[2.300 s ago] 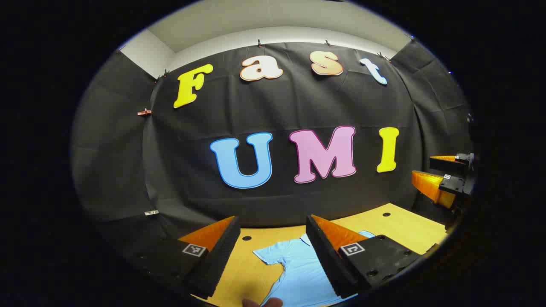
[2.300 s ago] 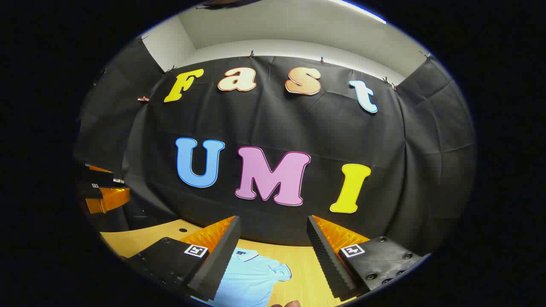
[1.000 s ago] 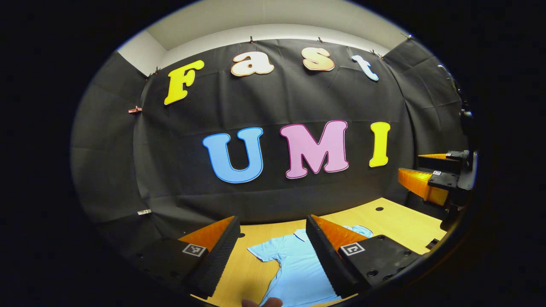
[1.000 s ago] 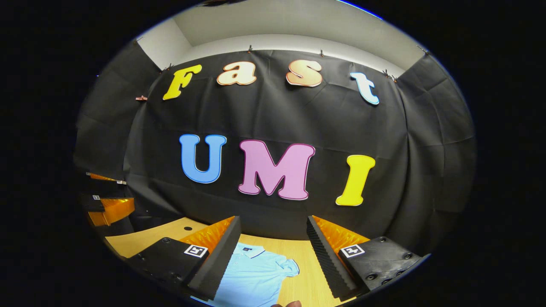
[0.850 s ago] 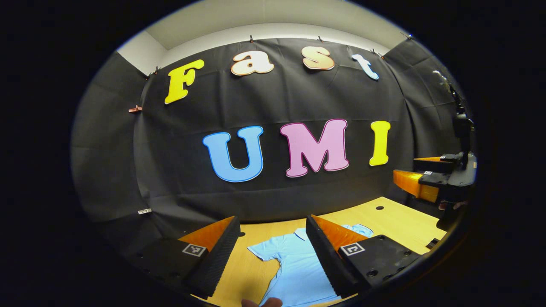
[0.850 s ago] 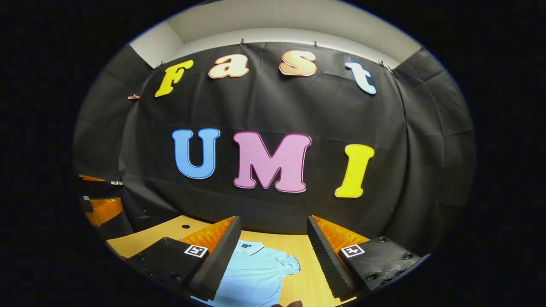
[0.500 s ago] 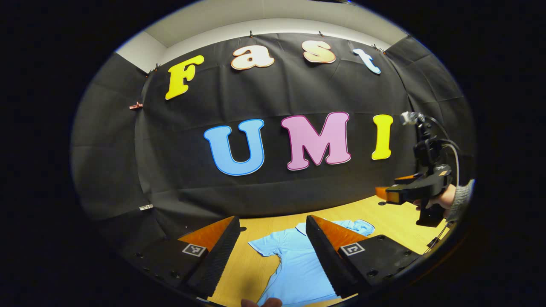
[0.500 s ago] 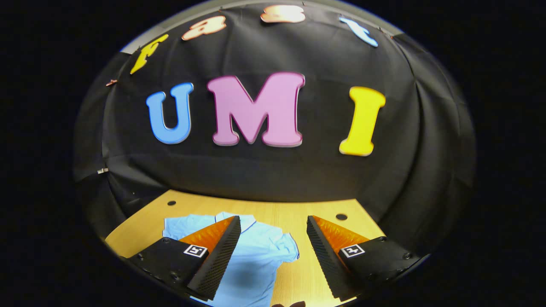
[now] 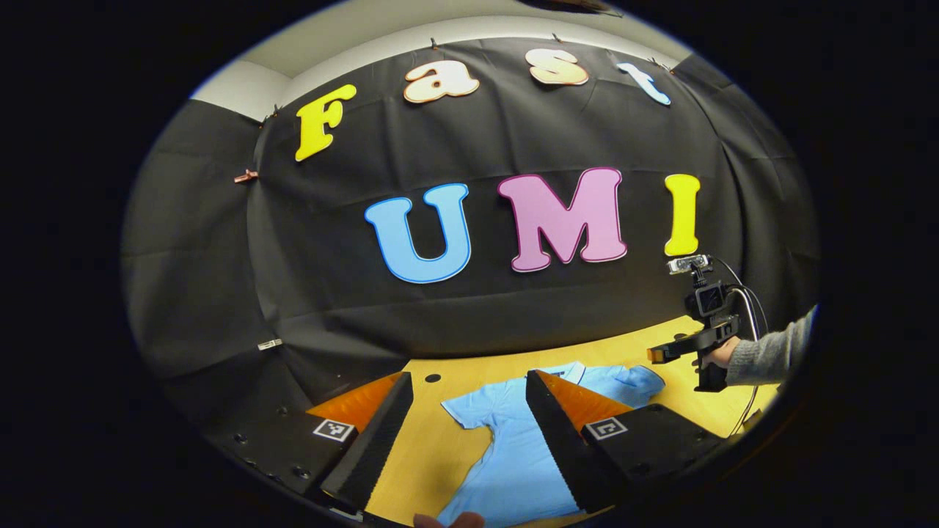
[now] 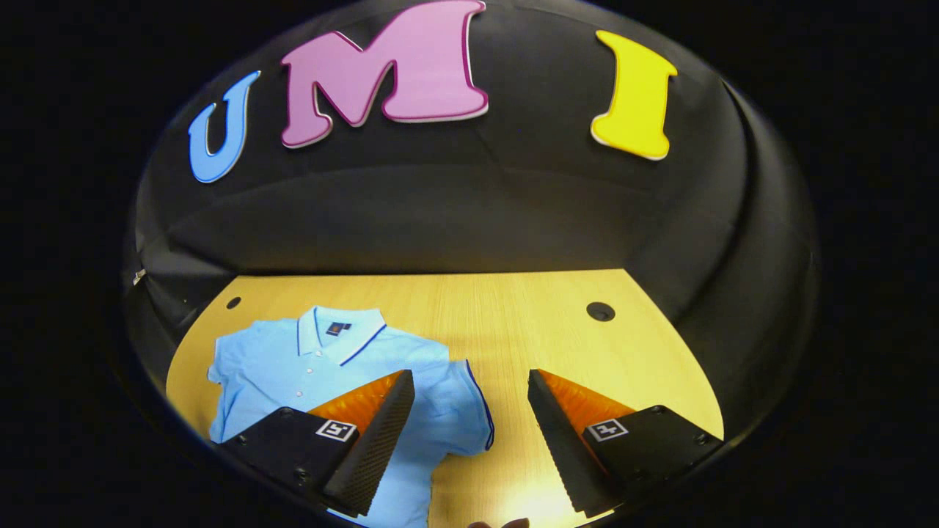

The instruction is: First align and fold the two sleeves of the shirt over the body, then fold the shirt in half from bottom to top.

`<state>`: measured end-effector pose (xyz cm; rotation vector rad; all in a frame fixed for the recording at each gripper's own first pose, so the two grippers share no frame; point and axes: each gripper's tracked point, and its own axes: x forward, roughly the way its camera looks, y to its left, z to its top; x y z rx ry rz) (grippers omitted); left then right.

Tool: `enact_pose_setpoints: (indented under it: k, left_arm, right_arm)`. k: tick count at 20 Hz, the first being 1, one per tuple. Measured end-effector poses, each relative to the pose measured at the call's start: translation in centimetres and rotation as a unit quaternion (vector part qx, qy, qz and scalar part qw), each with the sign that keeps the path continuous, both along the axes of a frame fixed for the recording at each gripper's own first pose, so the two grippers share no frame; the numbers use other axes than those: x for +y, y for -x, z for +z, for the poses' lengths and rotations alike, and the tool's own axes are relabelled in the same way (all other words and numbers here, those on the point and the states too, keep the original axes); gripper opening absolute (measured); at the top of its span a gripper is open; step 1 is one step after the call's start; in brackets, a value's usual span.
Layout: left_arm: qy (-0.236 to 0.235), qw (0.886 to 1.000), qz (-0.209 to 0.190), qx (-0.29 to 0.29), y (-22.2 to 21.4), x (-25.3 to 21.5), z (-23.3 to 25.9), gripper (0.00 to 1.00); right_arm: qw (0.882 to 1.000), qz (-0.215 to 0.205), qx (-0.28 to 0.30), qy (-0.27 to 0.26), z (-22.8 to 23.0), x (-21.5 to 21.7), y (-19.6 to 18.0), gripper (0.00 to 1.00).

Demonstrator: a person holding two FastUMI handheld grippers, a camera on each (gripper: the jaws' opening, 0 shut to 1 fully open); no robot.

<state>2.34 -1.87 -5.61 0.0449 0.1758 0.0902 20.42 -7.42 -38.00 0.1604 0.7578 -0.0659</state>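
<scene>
One shirt (image 10: 308, 367) on one table (image 10: 528, 323) — two grippers, left gripper (image 9: 469, 422) and right gripper (image 10: 469, 418), both agape.

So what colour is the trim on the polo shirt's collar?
Dark blue trim on the light blue polo shirt, clearest in the right gripper view.

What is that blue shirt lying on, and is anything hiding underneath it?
The shirt lies spread flat on a wooden table, collar toward the black cloth wall. Bare wood with small round holes shows around it. Whatever the fabric covers cannot be seen, and the right gripper hides part of it.
</scene>
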Motion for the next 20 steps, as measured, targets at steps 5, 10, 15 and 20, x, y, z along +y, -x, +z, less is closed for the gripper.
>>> enact_pose_setpoints:
  k: [5, 10, 15, 20]
  left_arm:
    - [-0.003, 0.999, 0.02, 0.026, -0.6, -0.5, -1.6, 0.99]
    - [0.0, 0.999, 0.034, 0.039, -1.3, -0.5, -2.3, 0.98]
    - [0.003, 0.998, 0.04, 0.045, -1.8, -0.5, -2.9, 0.99]
    - [0.005, 0.998, 0.042, 0.048, -2.0, 0.1, -3.4, 0.98]
  right_arm:
    - [0.998, -0.003, 0.063, -0.022, -6.5, 0.2, -0.9, 0.97]
    - [0.994, 0.016, 0.108, -0.011, -10.7, 0.9, -0.5, 0.97]
    - [0.993, 0.011, 0.119, -0.016, -11.4, 1.6, -0.6, 0.92]
    - [0.992, 0.008, 0.125, -0.033, -11.4, 2.9, -0.6, 0.54]
